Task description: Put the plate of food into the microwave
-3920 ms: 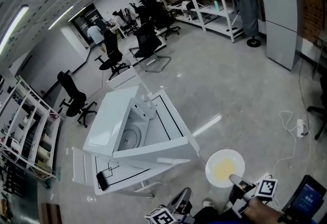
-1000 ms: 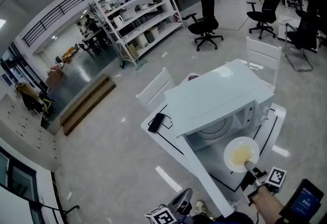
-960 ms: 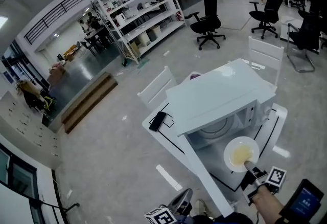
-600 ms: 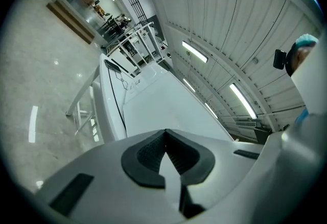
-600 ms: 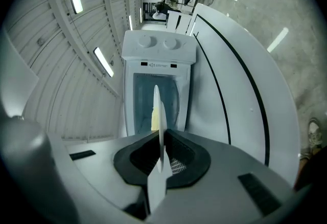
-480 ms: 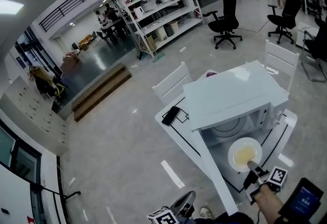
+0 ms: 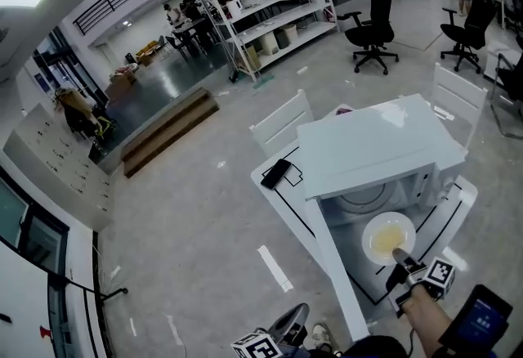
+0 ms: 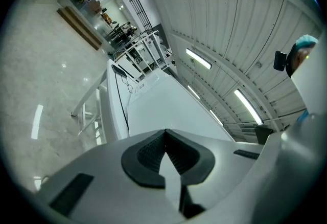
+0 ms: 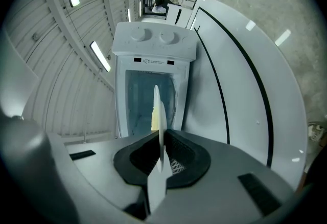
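A white plate (image 7: 388, 238) with yellow food hangs level in front of the open microwave's (image 7: 377, 145) cavity (image 7: 364, 199). My right gripper (image 7: 399, 256) is shut on the plate's near rim. In the right gripper view the plate (image 9: 159, 115) shows edge-on between the fingers of the right gripper (image 9: 161, 154), pointing at the cavity (image 9: 148, 97) beside the two knobs (image 9: 152, 36). The microwave door (image 7: 331, 262) stands open to the left. My left gripper (image 7: 294, 315) hangs low at the bottom edge, and in its own view the left gripper (image 8: 164, 149) is shut on nothing.
The microwave stands on a white table (image 7: 282, 193) marked with black lines, with a dark phone (image 7: 276, 173) at its far left corner. White chairs (image 7: 282, 123) stand behind the table. Office chairs (image 7: 374, 17) and shelving (image 7: 270, 5) are farther off.
Since 3.9 s ago the plate has been carried from over the floor to the front of the open microwave. In the last second it has edged slightly nearer the cavity.
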`<move>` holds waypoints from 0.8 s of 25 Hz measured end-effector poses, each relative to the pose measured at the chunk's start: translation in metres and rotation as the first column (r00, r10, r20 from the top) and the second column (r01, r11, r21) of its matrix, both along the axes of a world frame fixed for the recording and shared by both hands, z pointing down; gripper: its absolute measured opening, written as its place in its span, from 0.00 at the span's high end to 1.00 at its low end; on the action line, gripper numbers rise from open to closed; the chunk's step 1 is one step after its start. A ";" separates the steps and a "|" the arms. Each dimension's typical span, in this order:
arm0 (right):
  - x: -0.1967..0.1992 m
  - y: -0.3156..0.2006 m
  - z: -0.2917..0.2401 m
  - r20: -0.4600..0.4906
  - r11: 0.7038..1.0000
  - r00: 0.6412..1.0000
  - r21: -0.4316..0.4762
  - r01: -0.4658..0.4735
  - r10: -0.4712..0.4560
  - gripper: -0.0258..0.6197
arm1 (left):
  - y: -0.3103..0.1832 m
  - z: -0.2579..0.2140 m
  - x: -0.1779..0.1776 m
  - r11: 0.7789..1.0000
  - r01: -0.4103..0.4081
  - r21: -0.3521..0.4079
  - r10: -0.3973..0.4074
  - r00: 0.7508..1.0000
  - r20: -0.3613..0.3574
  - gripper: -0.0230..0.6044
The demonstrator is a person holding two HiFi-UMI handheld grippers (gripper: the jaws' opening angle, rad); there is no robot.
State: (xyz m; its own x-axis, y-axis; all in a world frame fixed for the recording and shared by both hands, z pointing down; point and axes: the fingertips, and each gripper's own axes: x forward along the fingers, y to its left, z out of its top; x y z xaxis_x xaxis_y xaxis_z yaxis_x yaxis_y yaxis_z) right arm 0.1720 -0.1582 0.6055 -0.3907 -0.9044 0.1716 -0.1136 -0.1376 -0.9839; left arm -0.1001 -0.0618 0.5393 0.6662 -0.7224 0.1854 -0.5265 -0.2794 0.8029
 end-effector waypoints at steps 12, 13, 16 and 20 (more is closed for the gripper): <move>0.005 -0.040 0.009 0.011 0.999 0.999 0.001 0.049 -0.049 0.93 | 0.006 -0.004 0.004 0.996 0.088 0.015 -0.089 0.996 0.021 0.95; 0.004 -0.041 0.010 0.014 0.999 0.999 -0.001 0.052 -0.052 0.93 | 0.007 -0.004 0.003 0.995 0.095 0.015 -0.095 0.995 0.023 0.95; 0.005 -0.047 0.017 0.008 0.998 0.998 -0.010 0.057 -0.057 0.93 | 0.005 -0.004 0.004 0.993 0.113 0.015 -0.114 0.993 0.028 0.95; 0.004 -0.067 0.022 0.010 0.997 0.997 -0.019 0.076 -0.076 0.93 | -0.005 -0.001 0.005 0.991 0.135 0.013 -0.135 0.990 0.032 0.95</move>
